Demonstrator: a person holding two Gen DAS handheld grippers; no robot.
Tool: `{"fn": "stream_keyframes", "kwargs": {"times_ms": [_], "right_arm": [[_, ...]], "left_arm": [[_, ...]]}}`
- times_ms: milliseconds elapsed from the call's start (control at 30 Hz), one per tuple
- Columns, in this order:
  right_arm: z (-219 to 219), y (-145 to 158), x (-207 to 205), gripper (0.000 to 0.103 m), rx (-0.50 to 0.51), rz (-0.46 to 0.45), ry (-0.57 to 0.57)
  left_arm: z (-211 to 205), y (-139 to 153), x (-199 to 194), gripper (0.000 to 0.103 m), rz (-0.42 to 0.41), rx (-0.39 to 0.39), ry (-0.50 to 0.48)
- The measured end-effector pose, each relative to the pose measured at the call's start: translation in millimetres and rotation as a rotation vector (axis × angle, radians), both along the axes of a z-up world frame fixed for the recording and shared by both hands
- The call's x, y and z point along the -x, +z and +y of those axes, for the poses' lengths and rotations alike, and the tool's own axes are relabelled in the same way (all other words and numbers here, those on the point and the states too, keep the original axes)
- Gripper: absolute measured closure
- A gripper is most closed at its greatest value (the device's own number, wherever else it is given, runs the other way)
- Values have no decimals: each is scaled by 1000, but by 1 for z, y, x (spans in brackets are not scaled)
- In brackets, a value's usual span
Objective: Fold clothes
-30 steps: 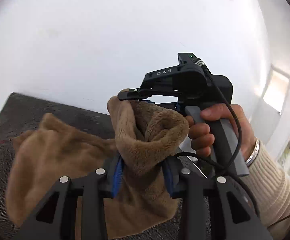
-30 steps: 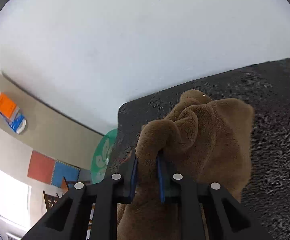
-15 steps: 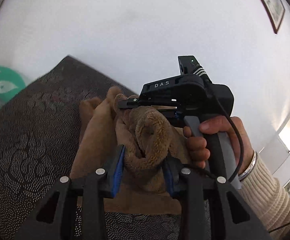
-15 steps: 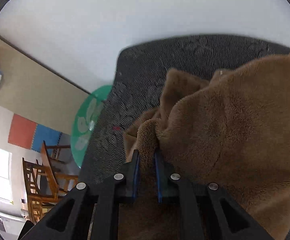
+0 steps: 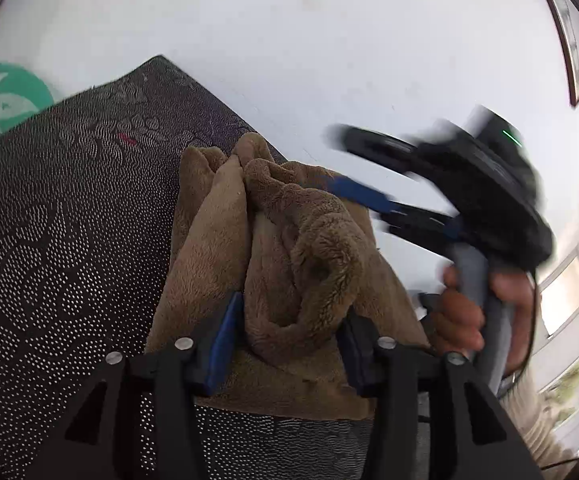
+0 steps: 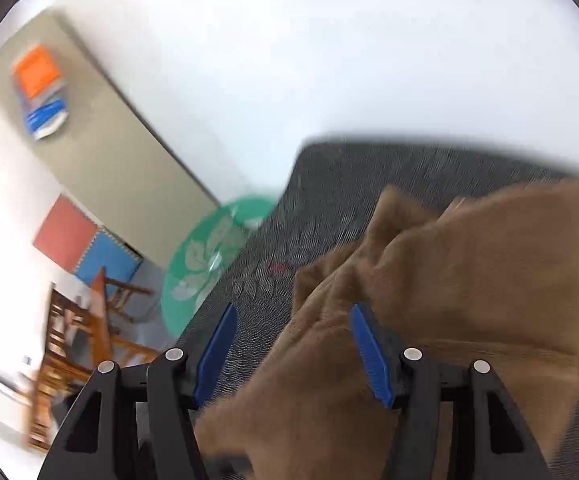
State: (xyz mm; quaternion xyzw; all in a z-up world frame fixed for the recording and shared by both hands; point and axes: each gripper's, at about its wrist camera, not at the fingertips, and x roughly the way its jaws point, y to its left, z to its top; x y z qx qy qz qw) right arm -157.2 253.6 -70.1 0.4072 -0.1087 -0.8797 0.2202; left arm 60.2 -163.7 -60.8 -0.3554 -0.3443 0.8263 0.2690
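Left wrist view
- Left gripper (image 5: 289, 344): lower centre of the frame; jaws opening, a bunched fold of cloth between the blue pads, which still touch it on both sides.
- Brown fleece garment (image 5: 281, 264): centre of the frame, heaped and creased, lying on the dark surface; its far folds reach toward the surface's back edge.
- Dark patterned surface (image 5: 69, 240): fills the left and lower left; dotted floral print.
- Right gripper (image 5: 329, 160): right of centre, motion-blurred; one blue pad lies at the garment's upper right edge, the other finger above it and clear of the cloth.
- Hand (image 5: 465, 312): lower right, wrapped round the right gripper's grey handle.
- Green round mat (image 5: 5, 92): far left edge, leaf pattern.
- Framed picture (image 5: 577, 40): upper right, on the white wall.

Right wrist view
- Right gripper (image 6: 289, 356): lower centre; jaws opening and spread wide, pads not pressing on anything; the garment lies loosely between and beneath them.
- Brown fleece garment (image 6: 469, 300): lower right, blurred, resting on the dark surface.
- Dark patterned surface (image 6: 349, 184): centre right.
- Green round mat (image 6: 205, 264): left of centre, beyond the surface's edge.
- Wooden chairs (image 6: 81, 344): lower left.
- Foam floor tiles (image 6: 85, 248): left, red and blue.
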Motion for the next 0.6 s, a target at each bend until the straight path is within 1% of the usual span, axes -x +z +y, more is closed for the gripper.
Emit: {"fn": "stream_keyframes", "kwargs": {"times_ms": [67, 133, 233, 367, 433, 500, 567, 600], "right_arm": [[13, 22, -42, 41, -135, 171, -34], [11, 29, -81, 41, -289, 310, -44], [-4, 13, -143, 41, -513, 471, 49], [-35, -23, -169, 41, -694, 562, 163], [-47, -34, -171, 41, -758, 583, 187], [-64, -43, -166, 41, -819, 606, 230], [-73, -52, -160, 38, -871, 609, 267], [-75, -55, -159, 33, -875, 609, 289]], "left_arm": [[-1, 1, 3, 45, -12, -33, -10], [-2, 1, 3, 43, -22, -63, -20], [-1, 8, 3, 43, -28, -100, -33], [4, 27, 4, 43, -9, -101, -40], [6, 34, 7, 43, 0, -89, -43], [9, 41, 9, 40, 7, -76, -50], [8, 34, 26, 39, 8, -63, -48], [7, 32, 26, 38, 7, -61, -46]]}}
